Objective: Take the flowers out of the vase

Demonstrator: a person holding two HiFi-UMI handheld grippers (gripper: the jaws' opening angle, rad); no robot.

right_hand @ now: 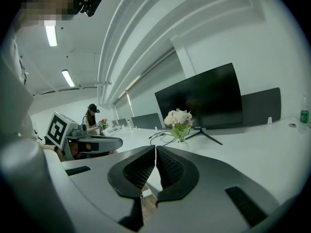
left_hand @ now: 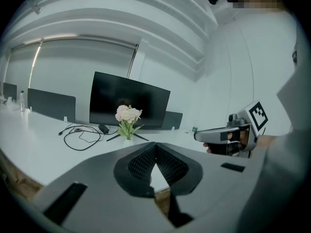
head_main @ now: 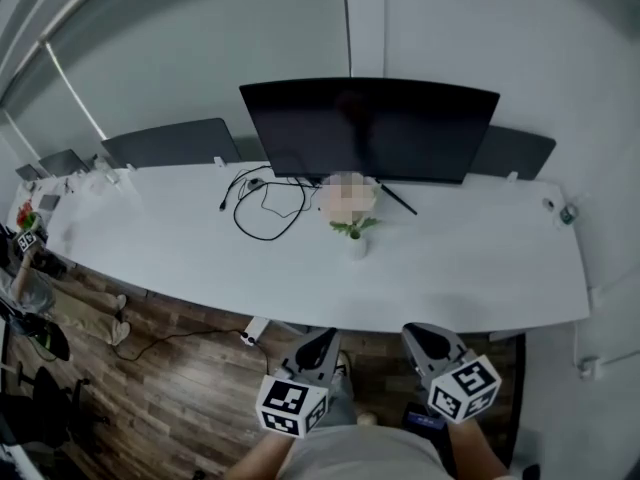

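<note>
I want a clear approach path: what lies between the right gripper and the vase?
From the right gripper to the vase there is only bare white table, seen in the head view; the black cable lies off to the left.

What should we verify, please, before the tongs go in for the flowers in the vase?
1. Flowers in the vase: ok. The flowers stand upright in the vase on the desk.
2. Left tongs open for a grasp: not ok. They are shut and empty.
3. Right tongs open: not ok. They are shut and empty.
4. Tongs at the flowers: not ok. Both are short of the desk's near edge.
5. Approach free: ok. The desk is bare in front of the vase, and the cable lies to its left.
6. Vase steady enough for a one-handed pull: cannot tell.
</note>
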